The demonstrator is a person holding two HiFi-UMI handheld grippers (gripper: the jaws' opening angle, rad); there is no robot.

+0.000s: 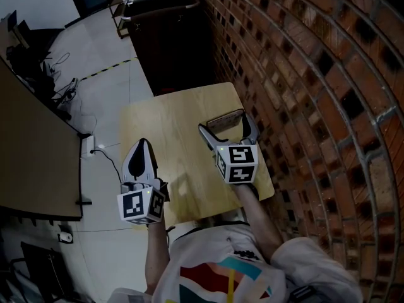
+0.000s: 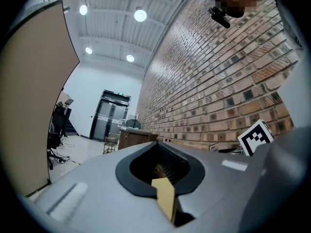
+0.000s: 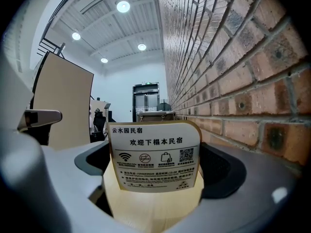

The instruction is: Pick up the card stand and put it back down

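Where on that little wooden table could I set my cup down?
The far left part of the table, beside the card stand, is bare, as is the strip between the left tongs and right tongs. The side by the brick wall is crowded: the right tongs straddle the card stand there.

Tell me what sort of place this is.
Probably an indoor lab or workshop hall. It has a long bare brick wall, a high panelled ceiling with round lights, and loose cables on the floor near a small wooden table.
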